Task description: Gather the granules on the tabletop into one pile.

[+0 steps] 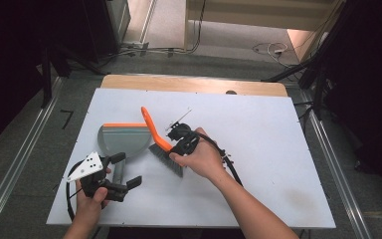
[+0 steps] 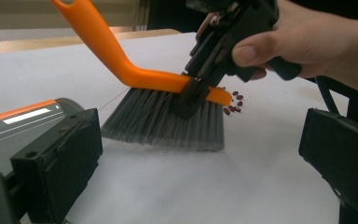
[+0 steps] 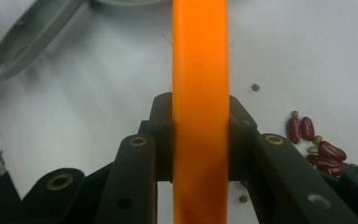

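1. The white table (image 1: 278,149) carries a grey dustpan (image 1: 122,139) with an orange edge, and a brush (image 1: 161,144) with an orange handle and grey bristles.
2. The right gripper (image 1: 181,142) is clamped on the orange back of the brush; in the right gripper view its two black jaws press on both sides of the orange bar (image 3: 200,116).
3. The person's right hand (image 1: 201,159) holds this gripper, just right of the dustpan.
4. In the left gripper view the brush (image 2: 163,119) stands with its bristles down on the table, and its handle rises up to the left.
5. A small group of dark red beans (image 2: 233,102) lies on the table just beside the far end of the brush head. In the right gripper view the red beans (image 3: 317,140) lie together with a few small green ones.
6. The left gripper (image 1: 122,174) is near the front left of the table, held by the left hand (image 1: 89,196). Its jaws stand apart and hold nothing.
7. The dustpan's handle points toward the left gripper; whether they touch, it is not possible to tell.
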